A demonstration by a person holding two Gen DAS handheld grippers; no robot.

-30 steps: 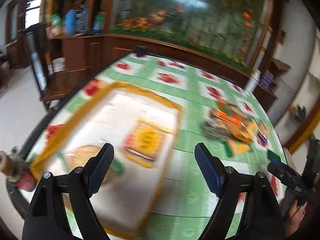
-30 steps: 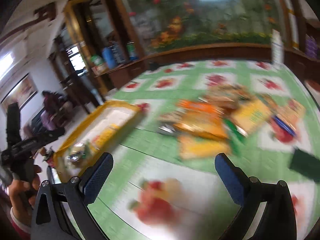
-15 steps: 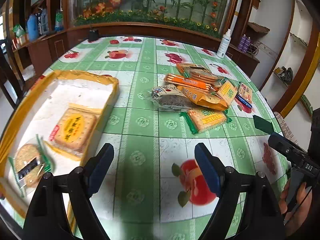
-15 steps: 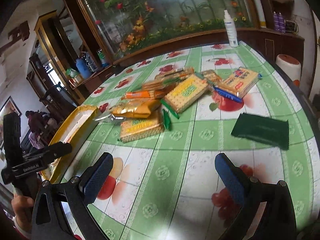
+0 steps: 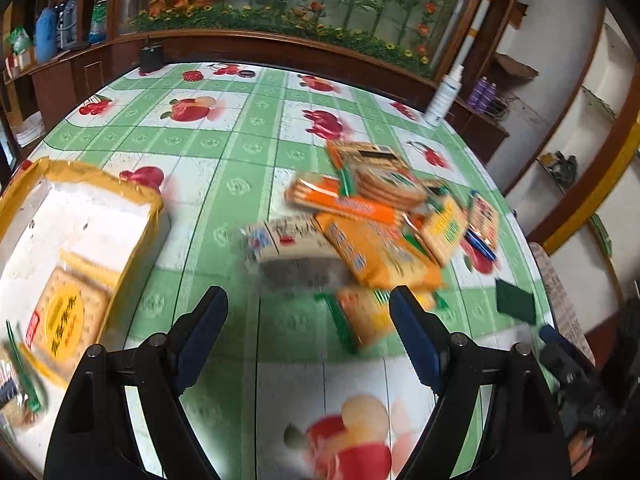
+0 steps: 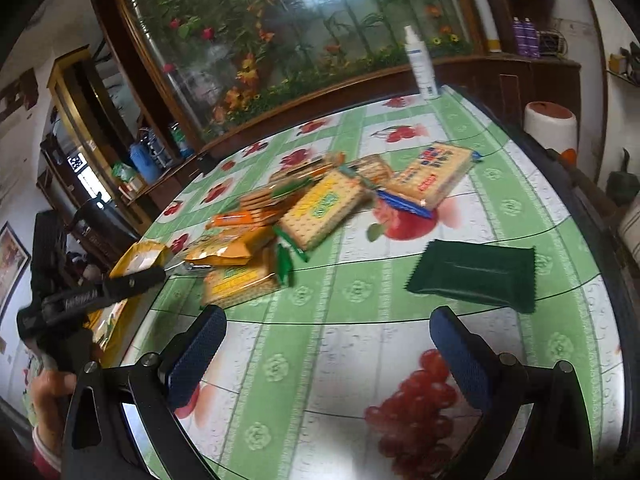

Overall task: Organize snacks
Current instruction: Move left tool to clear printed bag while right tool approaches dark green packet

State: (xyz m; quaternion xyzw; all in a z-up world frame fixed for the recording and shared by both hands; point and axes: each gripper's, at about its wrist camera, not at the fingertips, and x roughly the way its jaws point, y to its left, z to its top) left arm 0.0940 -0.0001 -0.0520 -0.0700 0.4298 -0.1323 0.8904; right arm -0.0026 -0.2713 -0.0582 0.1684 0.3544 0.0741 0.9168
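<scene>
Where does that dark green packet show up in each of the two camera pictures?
Left wrist: dark green packet at right, beyond the right claw finger.
Right wrist: dark green packet right of centre, apart from the pile.
Shared landmark: white spray bottle at the table's far edge.

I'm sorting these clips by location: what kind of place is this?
Most likely a home dining or living room. A round table with a fruit-print tablecloth holds snack packets, behind it stands a wooden cabinet with a large flower-painted glass panel, and household bottles sit on a side shelf.
</scene>
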